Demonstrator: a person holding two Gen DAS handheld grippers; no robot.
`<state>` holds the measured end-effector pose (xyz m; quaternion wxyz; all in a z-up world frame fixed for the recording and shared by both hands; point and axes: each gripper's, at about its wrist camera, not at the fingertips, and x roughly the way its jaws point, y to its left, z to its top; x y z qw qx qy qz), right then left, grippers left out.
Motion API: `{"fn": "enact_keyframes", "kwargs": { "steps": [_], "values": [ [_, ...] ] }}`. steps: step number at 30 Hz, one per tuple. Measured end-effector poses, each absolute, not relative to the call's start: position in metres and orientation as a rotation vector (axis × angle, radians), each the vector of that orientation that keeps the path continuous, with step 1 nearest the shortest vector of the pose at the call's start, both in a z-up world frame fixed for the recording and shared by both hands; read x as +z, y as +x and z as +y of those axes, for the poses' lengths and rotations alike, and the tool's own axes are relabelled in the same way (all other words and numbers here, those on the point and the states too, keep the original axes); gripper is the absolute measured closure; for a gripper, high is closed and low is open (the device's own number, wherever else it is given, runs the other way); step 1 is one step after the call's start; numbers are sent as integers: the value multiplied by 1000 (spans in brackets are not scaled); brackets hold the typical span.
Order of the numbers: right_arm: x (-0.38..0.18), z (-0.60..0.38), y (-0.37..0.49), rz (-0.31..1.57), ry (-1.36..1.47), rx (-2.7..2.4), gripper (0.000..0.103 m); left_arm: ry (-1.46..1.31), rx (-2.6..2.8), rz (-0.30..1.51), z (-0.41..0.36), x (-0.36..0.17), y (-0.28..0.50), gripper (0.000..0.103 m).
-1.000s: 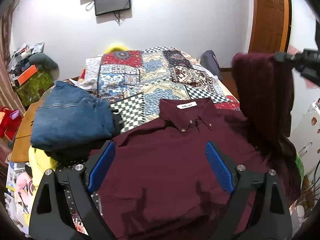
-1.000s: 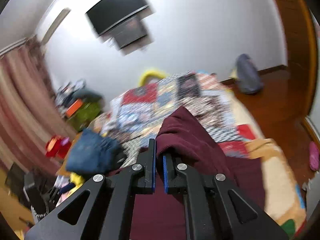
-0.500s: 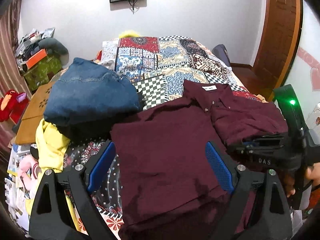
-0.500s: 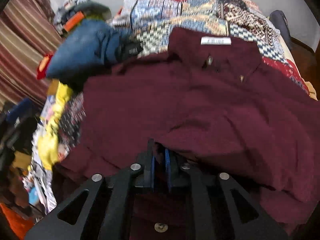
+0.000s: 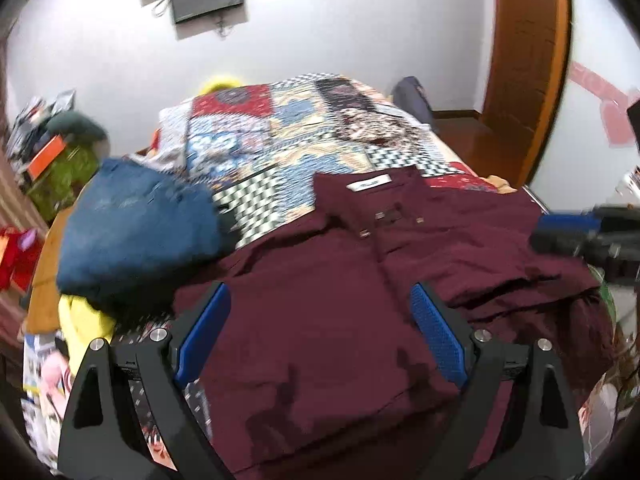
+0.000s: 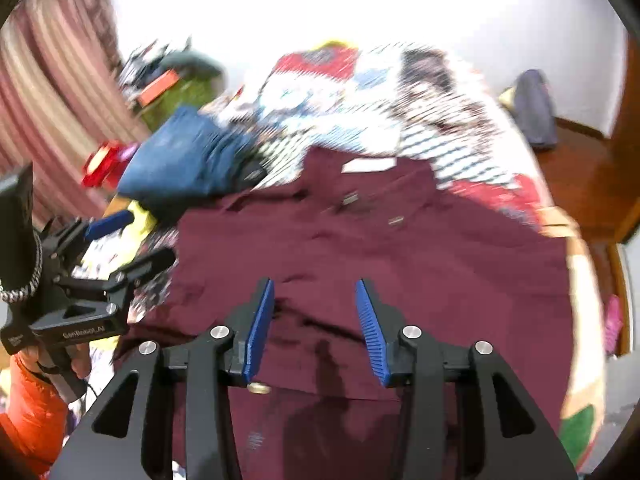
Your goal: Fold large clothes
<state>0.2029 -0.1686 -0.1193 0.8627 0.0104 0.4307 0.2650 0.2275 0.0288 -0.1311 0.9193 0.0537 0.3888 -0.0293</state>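
A maroon button-up shirt lies face up on the bed, collar and white label at the far end. Its right sleeve lies folded in over the body. My left gripper hovers open over the shirt's lower front with nothing between its blue pads; in the right wrist view the left gripper shows at the left edge. My right gripper is above the folded-in sleeve and its jaws are opening; the cloth lies below the pads, not pinched. From the left wrist view the right gripper sits by the shirt's right side.
Folded blue jeans sit on the bed left of the shirt, a yellow garment below them. A patchwork bedspread covers the bed. Clutter lines the left wall, a wooden door stands at the right, and a dark bag is on the floor.
The right gripper brought the sleeve down from high in the air onto the shirt, then let go and opened. The left gripper stayed open over the shirt.
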Motion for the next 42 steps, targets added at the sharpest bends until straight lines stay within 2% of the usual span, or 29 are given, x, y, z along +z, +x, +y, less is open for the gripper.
{"fn": "enact_keyframes", "kwargs": {
  "steps": [5, 10, 15, 20, 27, 29, 31, 32, 34, 36, 40, 42],
  "values": [
    [-110, -227, 207, 827, 47, 380, 53, 207, -142, 806, -22, -134, 243, 12],
    [-121, -273, 207, 840, 100, 269, 53, 303, -243, 828, -71, -148, 254, 10],
    [-146, -295, 208, 899, 149, 213, 53, 423, -271, 904, -111, -185, 266, 9],
    [-172, -308, 210, 967, 195, 210, 53, 484, -292, 971, -131, -215, 273, 9],
    [-190, -313, 213, 1007, 247, 208, 53, 489, -297, 1015, -144, -227, 298, 9],
    [-191, -313, 213, 1006, 248, 212, 53, 484, -298, 1008, -147, -228, 303, 18],
    [-190, -312, 212, 1007, 252, 217, 53, 472, -299, 1012, -147, -227, 309, 40],
    [-189, -312, 212, 1006, 252, 220, 52, 448, -307, 1014, -144, -226, 311, 45],
    [-187, -310, 212, 1000, 250, 221, 53, 392, -316, 1017, -138, -221, 316, 69],
    [-183, -308, 212, 992, 241, 217, 53, 339, -313, 1010, -130, -214, 319, 80],
    [-173, -304, 211, 969, 233, 220, 52, 198, -282, 941, -99, -182, 316, 95],
    [-167, -300, 212, 956, 229, 224, 52, 148, -262, 899, -81, -162, 311, 96]
  ]
}}
